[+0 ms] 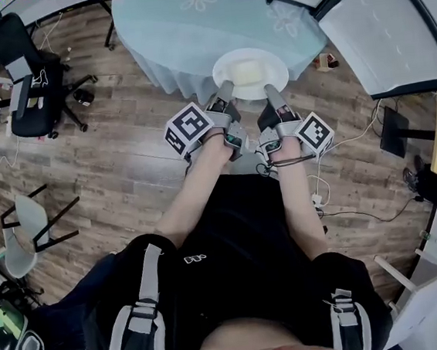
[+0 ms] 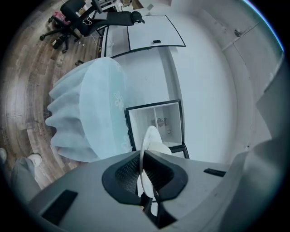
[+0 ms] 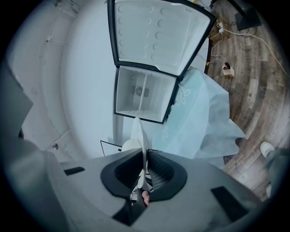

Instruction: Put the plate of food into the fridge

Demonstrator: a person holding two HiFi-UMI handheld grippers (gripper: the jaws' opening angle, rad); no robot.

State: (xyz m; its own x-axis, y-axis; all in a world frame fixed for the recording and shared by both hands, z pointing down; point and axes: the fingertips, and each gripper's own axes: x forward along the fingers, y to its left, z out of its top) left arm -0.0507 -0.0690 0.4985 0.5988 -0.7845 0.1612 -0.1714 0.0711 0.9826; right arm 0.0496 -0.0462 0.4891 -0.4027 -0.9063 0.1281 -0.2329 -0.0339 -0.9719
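White ceramic, by its look: the plate point(image 1: 250, 74) carries a pale slab of food point(image 1: 245, 71) and sits at the near edge of the round counter point(image 1: 163, 21), over its light blue cloth point(image 1: 152, 64). We find the left gripper point(image 1: 224, 92) and the right gripper point(image 1: 273, 92) both closed on the plate's near rim, each pair of jaws pinching the thin edge. Whether the plate is clear of the cloth we cannot tell.

Risks, in our judgement:
- Both grips lie on the same side, so the far half hangs unsupported. A sag or an uneven lift could tip the plate and let the food slide off.
- The rim is thin and smooth, so it could slip from the pads.
- A low carry could drag the cloth.
- The fridge point(image 3: 140, 97) stands open beyond the counter, its door point(image 3: 156, 31) swung wide. The opening looks snug, and clipping the frame or a shelf could jar the plate.

Writing: none legible. The marker cubes point(image 1: 189, 127) bear square patterns only. A small white mark on the person's black shirt point(image 1: 195, 258) is too small to read.
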